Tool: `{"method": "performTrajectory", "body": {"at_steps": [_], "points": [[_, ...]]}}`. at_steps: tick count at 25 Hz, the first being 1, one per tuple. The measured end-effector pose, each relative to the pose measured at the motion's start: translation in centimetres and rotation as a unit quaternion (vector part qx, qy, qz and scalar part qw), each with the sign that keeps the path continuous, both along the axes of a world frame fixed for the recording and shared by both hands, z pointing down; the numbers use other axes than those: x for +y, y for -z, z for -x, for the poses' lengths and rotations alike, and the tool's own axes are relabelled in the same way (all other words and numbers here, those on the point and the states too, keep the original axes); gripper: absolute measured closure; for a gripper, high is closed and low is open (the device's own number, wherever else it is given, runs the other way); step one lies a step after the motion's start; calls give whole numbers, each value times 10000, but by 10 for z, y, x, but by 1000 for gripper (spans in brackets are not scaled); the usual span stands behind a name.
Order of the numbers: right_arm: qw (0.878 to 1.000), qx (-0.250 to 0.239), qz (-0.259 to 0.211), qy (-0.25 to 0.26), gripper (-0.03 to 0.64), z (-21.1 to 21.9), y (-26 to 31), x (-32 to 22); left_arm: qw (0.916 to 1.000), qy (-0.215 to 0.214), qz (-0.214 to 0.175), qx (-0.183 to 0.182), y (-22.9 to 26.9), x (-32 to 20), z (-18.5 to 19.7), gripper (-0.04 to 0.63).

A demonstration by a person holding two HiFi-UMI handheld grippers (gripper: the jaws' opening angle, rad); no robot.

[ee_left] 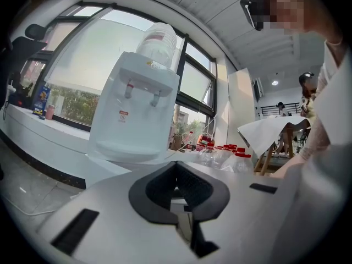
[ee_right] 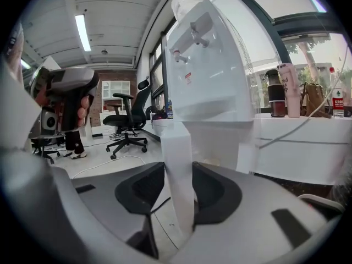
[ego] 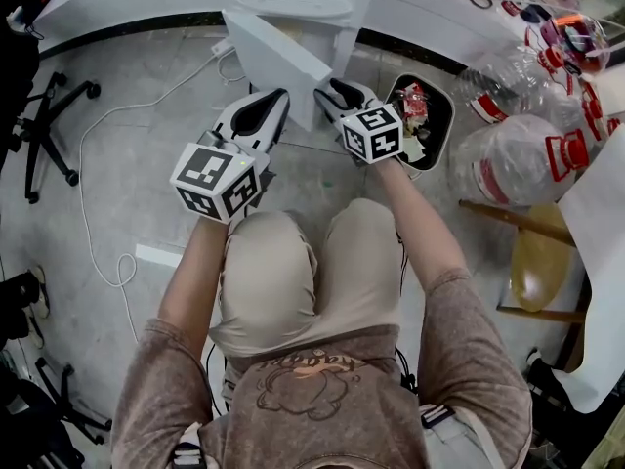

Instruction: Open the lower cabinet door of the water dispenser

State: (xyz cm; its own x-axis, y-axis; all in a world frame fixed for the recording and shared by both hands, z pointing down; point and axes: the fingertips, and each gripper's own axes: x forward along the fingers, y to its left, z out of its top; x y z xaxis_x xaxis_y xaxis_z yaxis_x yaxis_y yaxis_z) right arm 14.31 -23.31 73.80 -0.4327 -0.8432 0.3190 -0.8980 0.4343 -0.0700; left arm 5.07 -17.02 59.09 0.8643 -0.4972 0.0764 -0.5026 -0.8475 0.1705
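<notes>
In front of the water dispenser (ego: 293, 3), its lower door (ee_right: 179, 164) stands partly open, with the right gripper's (ego: 337, 91) fingers clamped on its free edge. The pull should follow the hinge's arc rather than go straight back. The left gripper's (ego: 271, 104) fingers are together and empty.

No legible text. Red-marked sticker (ee_left: 124, 114) on water dispenser (ee_left: 144, 139) unreadable; tumbler (ee_right: 290, 92) print blurred.

Dispenser (ee_left: 132, 114) is smooth white plastic, a bit glossy, door (ee_right: 179, 147) too. Left tongs (ee_left: 177, 172) and right tongs (ee_right: 179, 180) have matt pale-grey plastic shells with black ribbed, rubbery-looking pads (ee_right: 215, 194). Floor (ego: 146, 164) is smooth grey. Bottles (ego: 518, 154) are clear crinkly plastic, stool (ego: 542, 267) is wood.
</notes>
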Motion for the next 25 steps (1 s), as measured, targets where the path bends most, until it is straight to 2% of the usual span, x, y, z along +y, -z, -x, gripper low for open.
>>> {"method": "performTrajectory", "body": {"at_steps": [6, 8, 9, 25], "points": [[9994, 59, -20, 341, 476, 21, 0, 12, 9999, 104, 27, 4, 0, 1, 8, 583], [9993, 40, -27, 382, 547, 25, 1, 14, 9999, 139, 24, -6, 0, 1, 12, 581], [9991, 26, -31, 412, 557, 28, 1, 15, 9999, 156, 21, -7, 0, 1, 13, 583], [9921, -158, -14, 1243, 589, 89, 0, 31, 9984, 551, -33, -95, 2, 3, 50, 583]]}}
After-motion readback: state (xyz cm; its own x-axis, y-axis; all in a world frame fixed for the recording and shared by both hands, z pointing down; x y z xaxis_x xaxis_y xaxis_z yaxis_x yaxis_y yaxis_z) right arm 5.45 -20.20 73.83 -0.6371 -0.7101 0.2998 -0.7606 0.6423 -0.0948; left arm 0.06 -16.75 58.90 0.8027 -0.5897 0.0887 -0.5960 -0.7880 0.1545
